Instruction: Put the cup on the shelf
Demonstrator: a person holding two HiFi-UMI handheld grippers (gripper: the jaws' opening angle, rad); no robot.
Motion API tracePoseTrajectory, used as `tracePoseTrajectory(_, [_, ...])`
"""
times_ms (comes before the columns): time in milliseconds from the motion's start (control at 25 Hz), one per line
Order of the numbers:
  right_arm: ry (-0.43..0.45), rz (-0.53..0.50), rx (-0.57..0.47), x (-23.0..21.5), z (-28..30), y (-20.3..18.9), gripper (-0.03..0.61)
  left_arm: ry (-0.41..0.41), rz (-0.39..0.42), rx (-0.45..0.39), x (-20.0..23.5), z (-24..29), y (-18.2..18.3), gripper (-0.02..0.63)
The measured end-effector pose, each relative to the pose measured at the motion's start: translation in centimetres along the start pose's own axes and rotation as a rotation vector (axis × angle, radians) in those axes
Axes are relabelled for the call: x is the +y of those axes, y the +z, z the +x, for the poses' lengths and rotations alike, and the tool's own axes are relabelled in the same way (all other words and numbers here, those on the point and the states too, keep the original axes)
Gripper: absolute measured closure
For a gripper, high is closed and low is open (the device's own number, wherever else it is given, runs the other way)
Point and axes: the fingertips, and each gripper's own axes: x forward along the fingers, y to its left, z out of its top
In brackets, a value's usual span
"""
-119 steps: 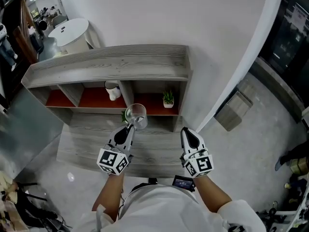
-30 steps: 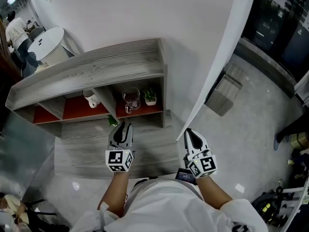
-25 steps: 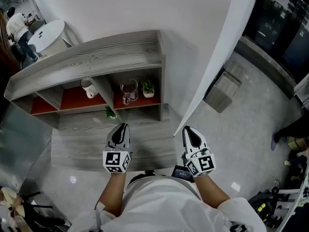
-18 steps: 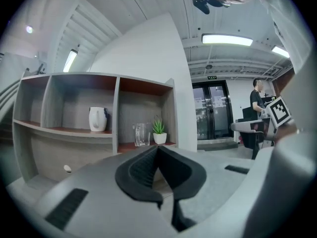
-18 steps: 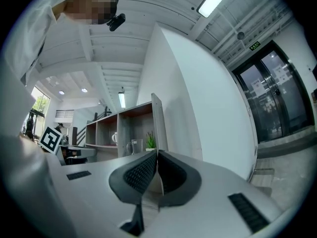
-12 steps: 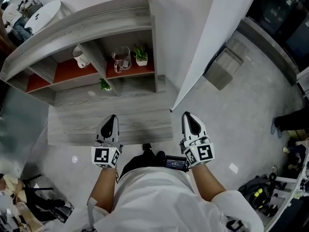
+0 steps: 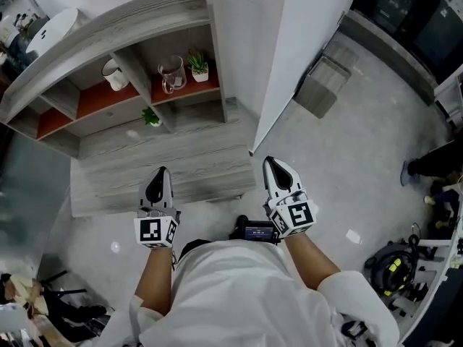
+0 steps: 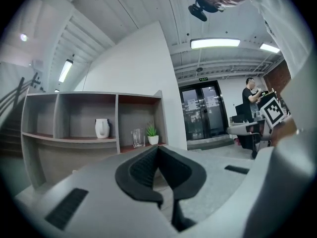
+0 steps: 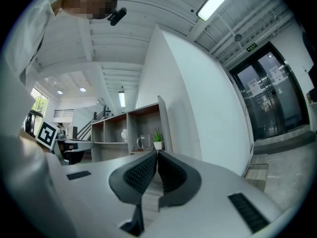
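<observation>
Both tongs are empty here. The left tongs [image 7: 160,172] are squeezed fully together. Its ribbed pads [image 8: 144,166] meet at the tip with nothing between them, and the left gripper view shows that really clearly. Same story for the right tongs [image 7: 271,162]: closed up, pads [image 9: 140,174] touching each other, nothing pinched. Neither pair touches anything. They're just held out level, aimed at the shelf [image 7: 108,35] and well apart from it, with the left pair over the front edge of the shelf's grey wooden base [image 7: 181,161].

The cup [image 7: 172,74] is a clear glass one with a handle. It stands upright in the shelf's right-hand compartment on the red board, just beside a little potted plant [image 7: 197,65] that sits nearer the shelf's right end. A white jug [image 7: 112,74] sits in the next compartment over. There's also something small and green [image 7: 150,116] lower down on the shelf, maybe another plant, but it's too tiny to tell.
</observation>
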Motion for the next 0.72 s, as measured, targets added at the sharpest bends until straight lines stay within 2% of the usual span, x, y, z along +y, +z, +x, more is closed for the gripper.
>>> tracePoseTrajectory(280, [-0.045, -0.028, -0.004, 5.3, -3.7, 0.4, 0.543, -0.029, -0.039, -0.043, 1.5, -5.6, 0.6, 0.606])
tracePoseTrajectory(440, [-0.038, -0.049, 0.012, 10.0, -5.5, -0.3, 0.543, -0.023, -0.084, -0.035, 3.4, -10.2, -0.8, 0.606])
tracePoseTrajectory(600, [-0.023, -0.071, 0.013, 15.5, -7.6, -0.7, 0.543, -0.025, -0.065, -0.019, 5.0, -15.8, -1.7, 0.606])
tracePoseTrajectory(720, [0.0, -0.065, 0.02, 19.5, -9.0, -1.6, 0.543, -0.037, -0.1, -0.027, 5.9, -19.9, -2.1, 0.606])
